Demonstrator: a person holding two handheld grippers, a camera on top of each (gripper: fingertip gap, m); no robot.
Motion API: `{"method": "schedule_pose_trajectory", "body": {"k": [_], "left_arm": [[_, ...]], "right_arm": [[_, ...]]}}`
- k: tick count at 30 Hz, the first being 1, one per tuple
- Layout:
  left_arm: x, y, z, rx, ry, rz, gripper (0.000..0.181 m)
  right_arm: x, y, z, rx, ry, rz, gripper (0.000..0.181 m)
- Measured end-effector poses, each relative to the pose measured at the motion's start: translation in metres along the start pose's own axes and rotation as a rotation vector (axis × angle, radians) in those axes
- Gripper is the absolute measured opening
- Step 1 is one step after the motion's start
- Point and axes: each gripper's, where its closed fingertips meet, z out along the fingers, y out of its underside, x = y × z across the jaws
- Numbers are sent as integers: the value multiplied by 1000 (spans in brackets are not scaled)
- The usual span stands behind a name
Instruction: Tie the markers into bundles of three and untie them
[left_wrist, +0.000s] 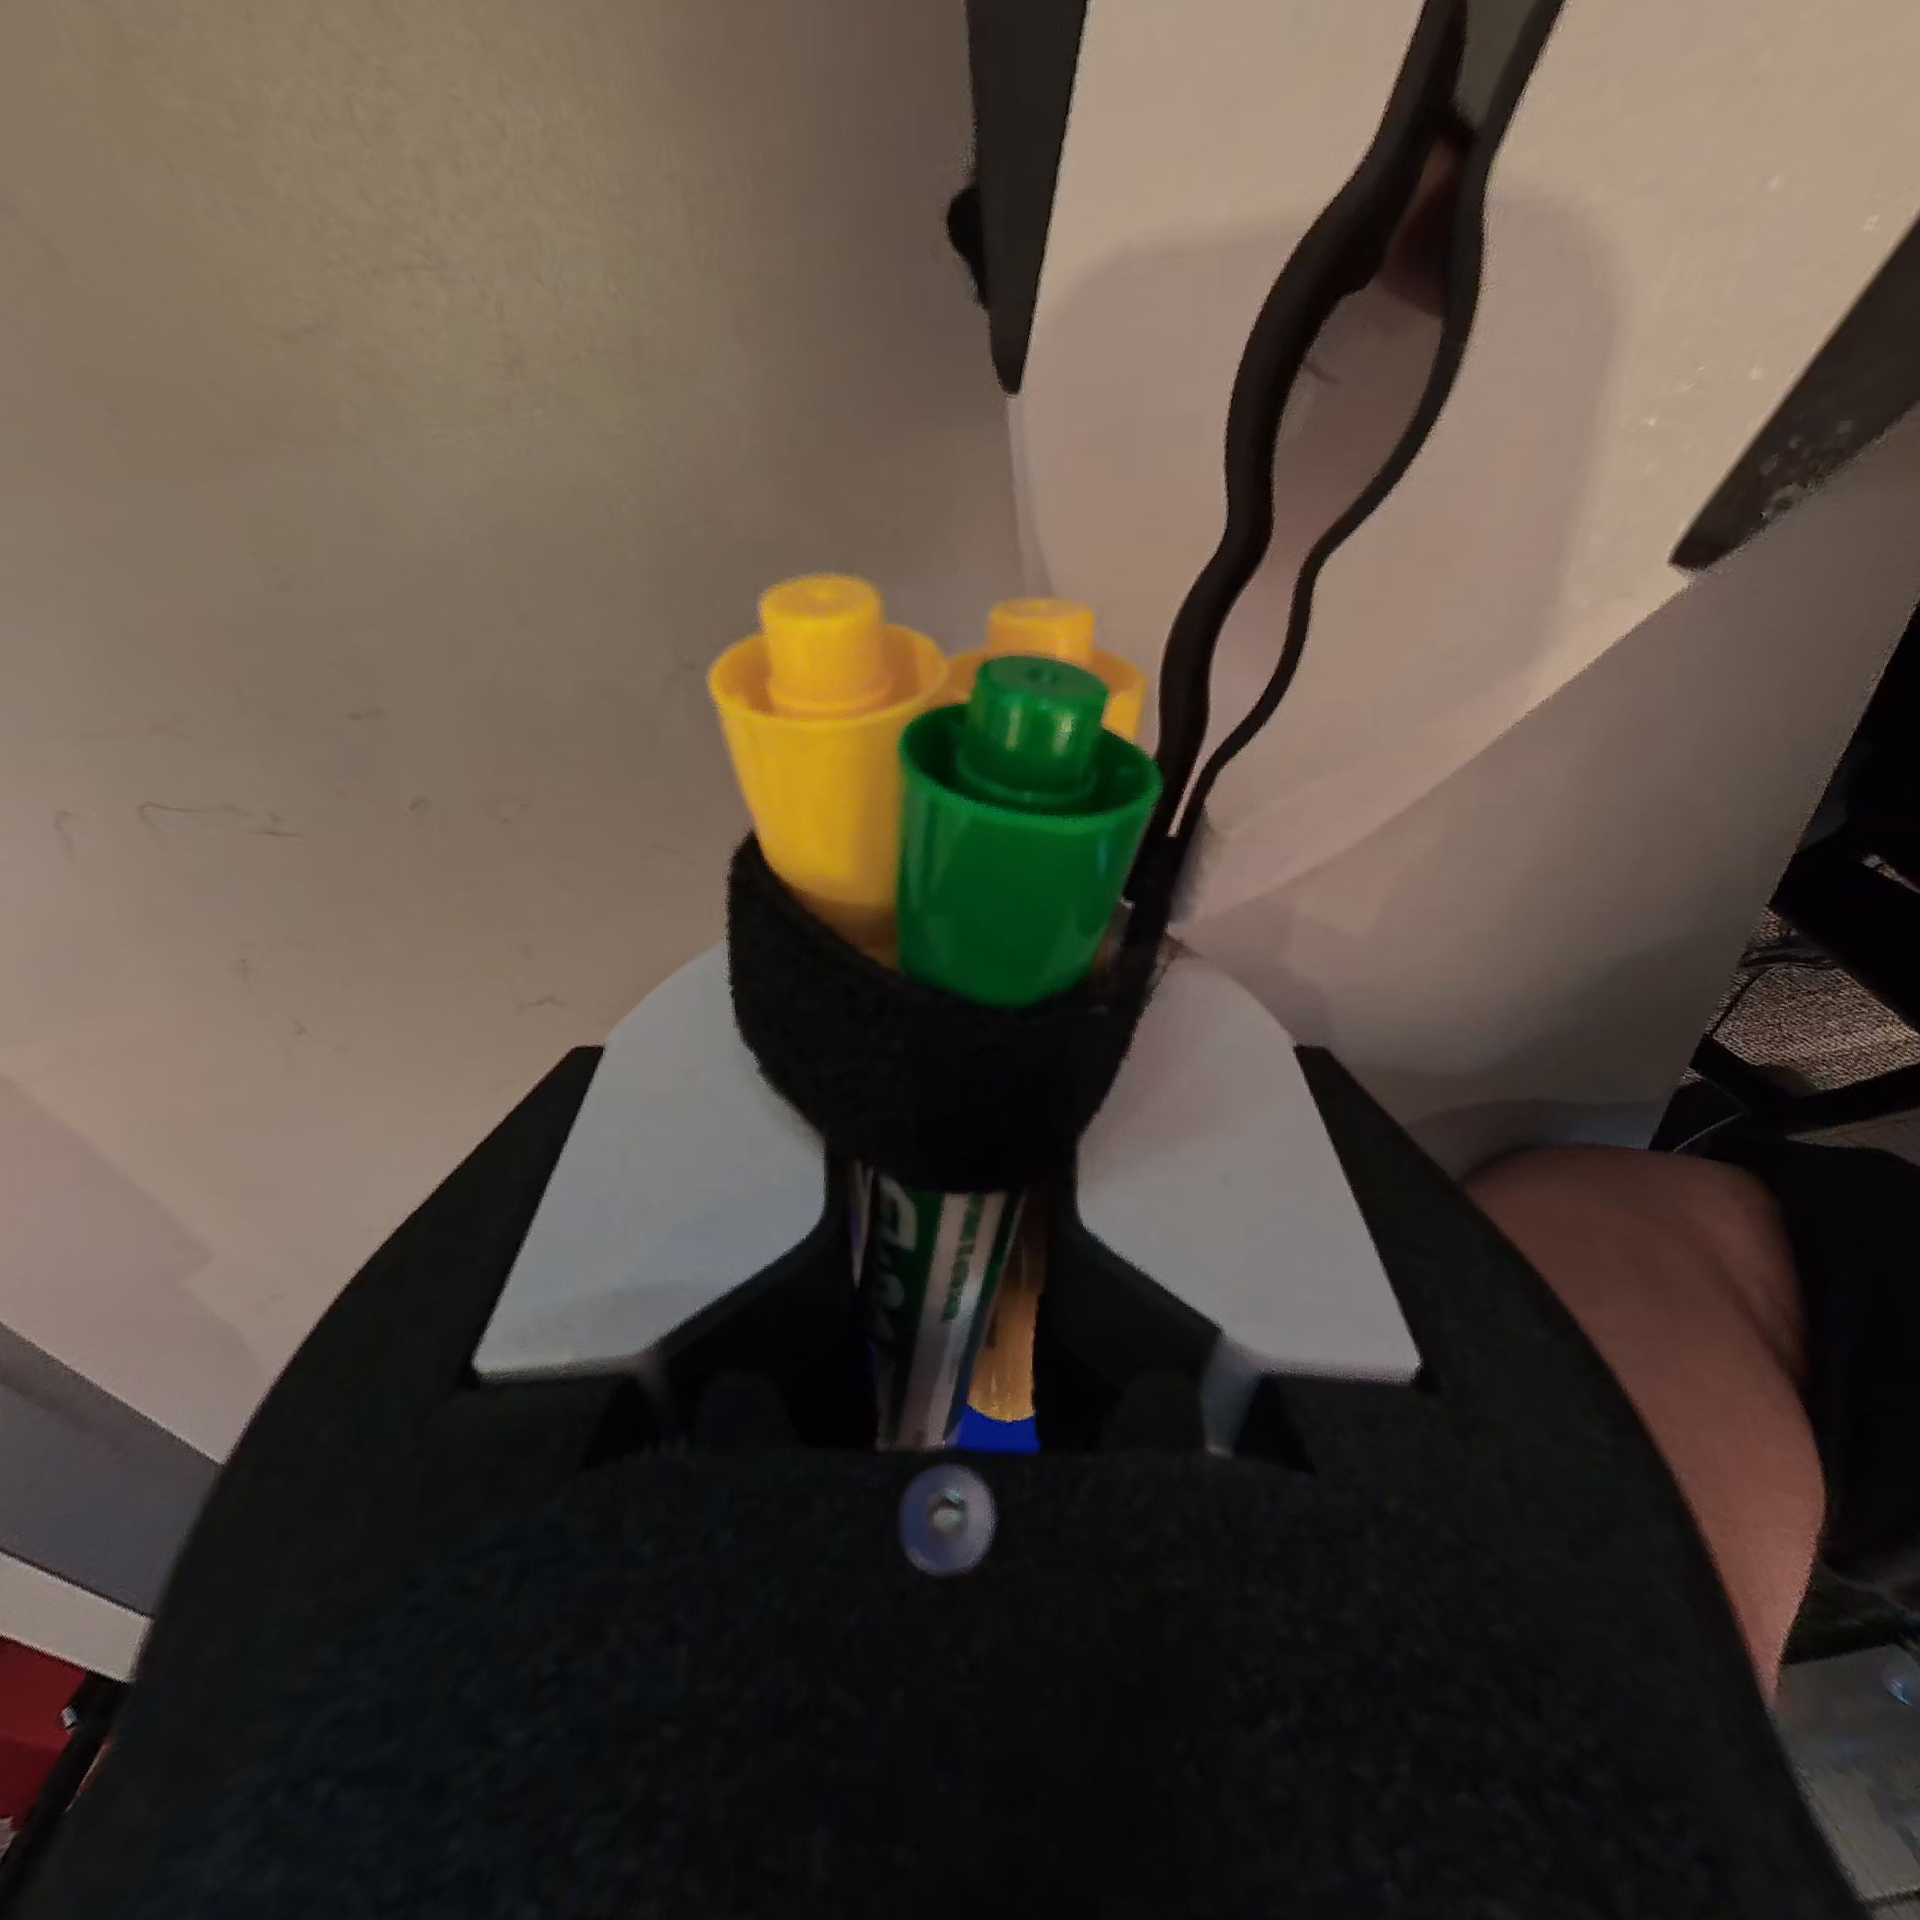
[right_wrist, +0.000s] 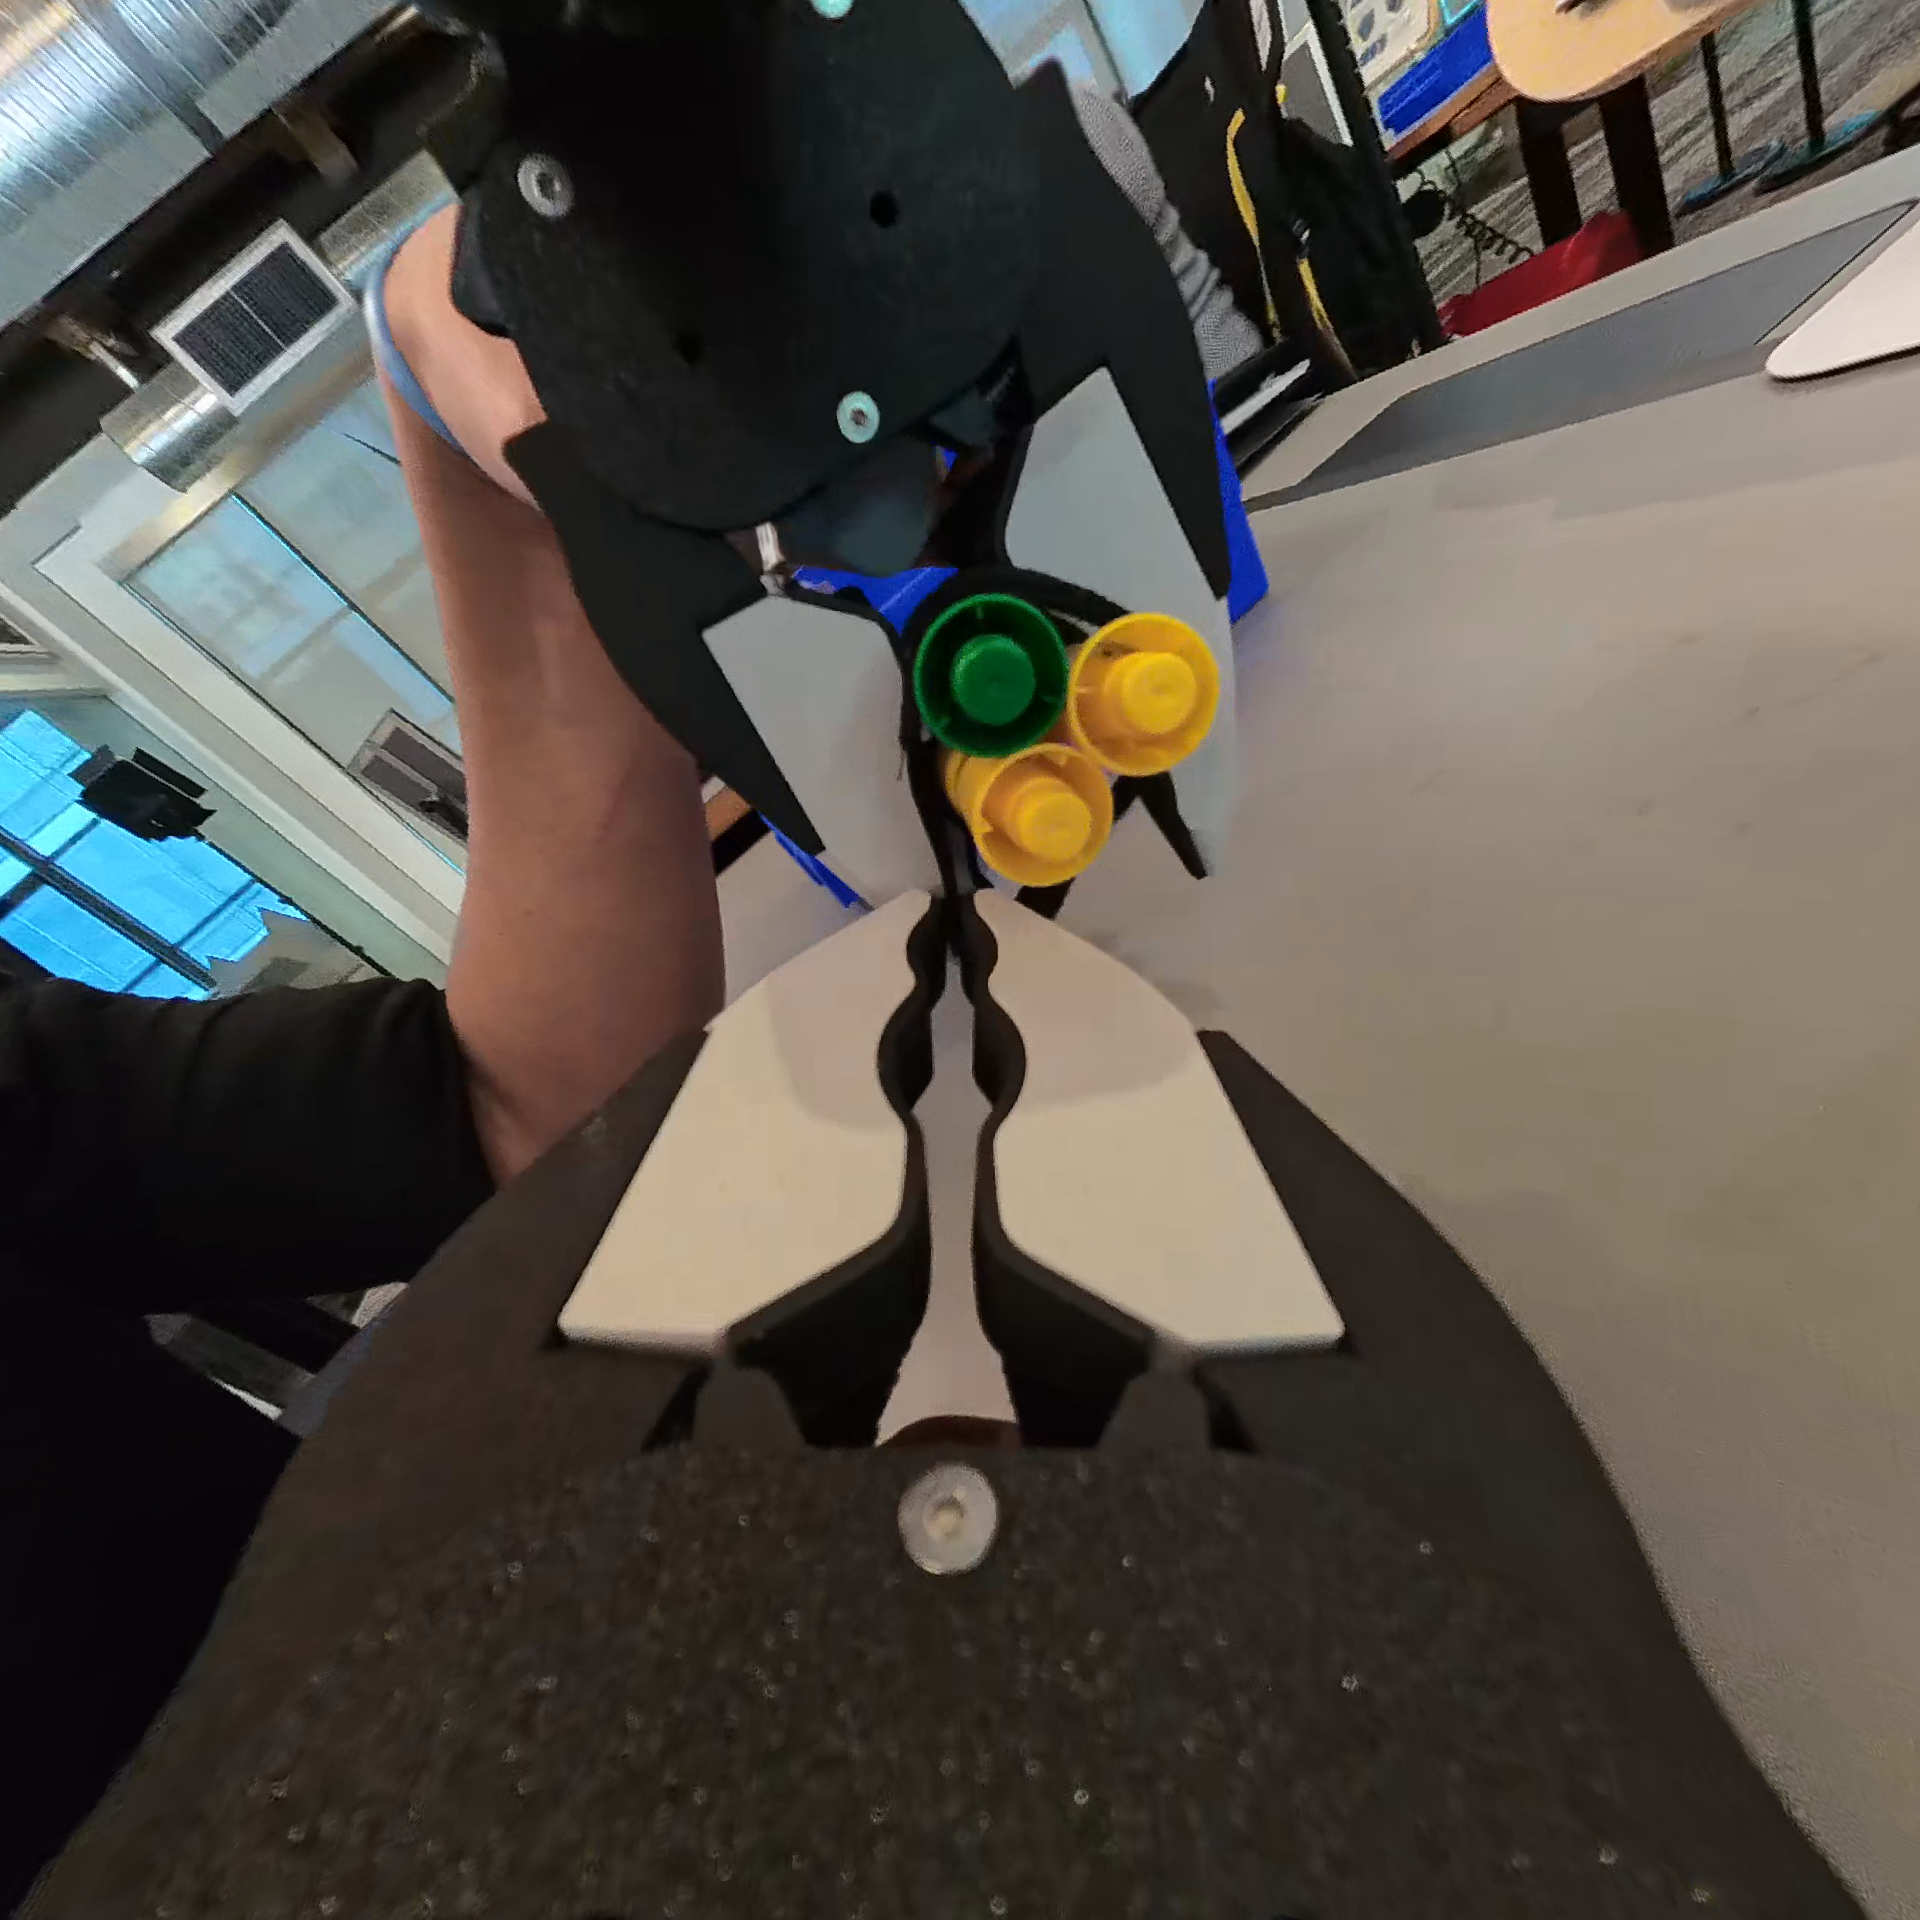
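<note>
**Three markers wrapped, strap end pinched**

The left gripper (left_wrist: 951, 1101) is closed around a bundle of three markers, one green marker (left_wrist: 1013, 831) and two yellow markers (left_wrist: 821, 769), gripping the barrels just below a black hook-and-loop strap (left_wrist: 894, 1029) that circles them under the caps. Holding low on the barrels likely keeps the wrapped zone free for the other tool. The right gripper (right_wrist: 951, 920) has its fingers nearly together at the tips, pinching the strap's free end beside the bundle, apparently either to pull it snug or peel it off; which one cannot be told.

The left wrist view shows the strap's overlapping wrap and the barrels between the fingers. The right wrist view shows instead the three caps end-on in a triangle, the grey table (right_wrist: 1558, 1039) under the bundle, and the person's forearm (right_wrist: 561, 831) behind the left gripper.
</note>
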Motion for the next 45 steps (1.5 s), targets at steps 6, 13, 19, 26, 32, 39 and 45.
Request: {"method": "schedule_pose_trajectory", "body": {"k": [6, 13, 19, 26, 32, 39, 45], "left_arm": [[-1, 0, -3, 12, -8, -5, 41], [1, 0, -4, 28, 2, -1, 41], [1, 0, -5, 29, -6, 1, 41], [0, 3, -6, 32, -5, -11, 40], [1, 3, -5, 28, 2, -11, 40], [2, 3, -5, 27, 3, -10, 41], [4, 0, -5, 29, 5, 4, 41]], "right_arm": [[-14, 2, 0, -14, -88, 31, 1], [-8, -1, -1, -27, -43, -27, 1], [-9, 2, -1, -57, -78, 11, 2], [-4, 2, -2, -86, -85, 2, 17], [7, -1, -5, -83, -14, -54, 35], [20, -3, -5, -76, 83, -126, 65], [19, -10, -4, -71, 68, -244, 92]]}}
